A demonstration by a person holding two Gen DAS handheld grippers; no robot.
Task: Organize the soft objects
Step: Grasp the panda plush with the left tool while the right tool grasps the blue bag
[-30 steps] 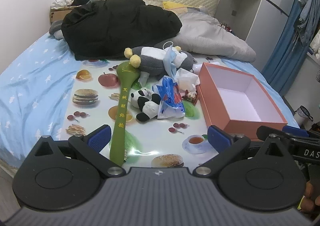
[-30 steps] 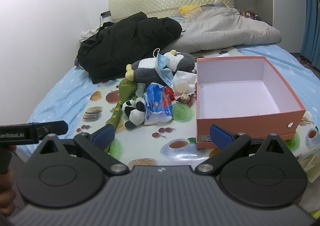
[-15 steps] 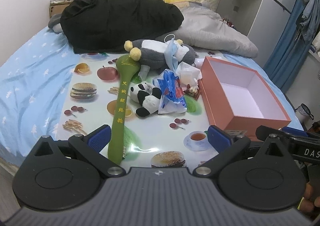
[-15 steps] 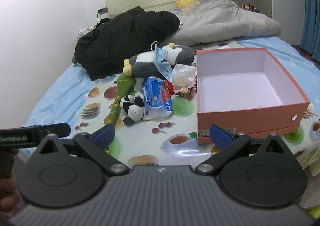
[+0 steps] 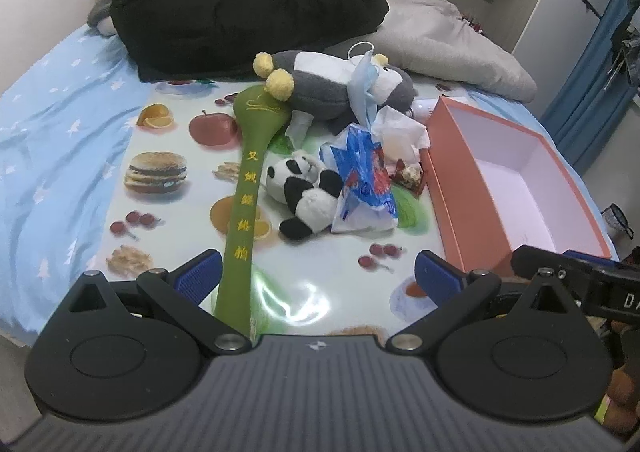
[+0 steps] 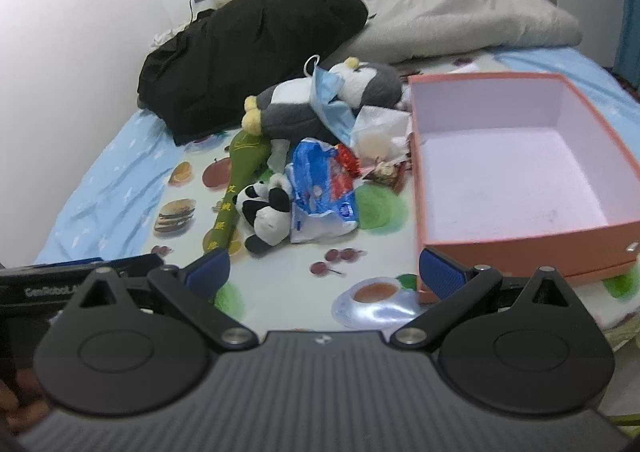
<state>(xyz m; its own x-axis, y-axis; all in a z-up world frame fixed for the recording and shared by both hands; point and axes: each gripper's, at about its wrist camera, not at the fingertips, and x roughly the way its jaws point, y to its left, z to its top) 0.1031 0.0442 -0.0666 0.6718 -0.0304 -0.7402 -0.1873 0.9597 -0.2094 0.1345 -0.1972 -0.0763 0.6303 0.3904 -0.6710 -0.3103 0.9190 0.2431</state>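
Note:
A small panda plush lies on the food-print mat beside a long green padded stick. A grey penguin plush wearing a blue face mask lies behind them. A blue plastic bag and crumpled white tissue lie next to an empty orange box at the right. My left gripper is open and empty, short of the panda. My right gripper is open and empty, near the box's front corner.
A black jacket and a grey duvet lie at the back of the bed. The blue star sheet borders the mat on the left. A blue curtain hangs at the right.
Both grippers have moved forward and lower toward the pile of toys; the objects look larger. Both stay open. Nothing on the mat has moved.

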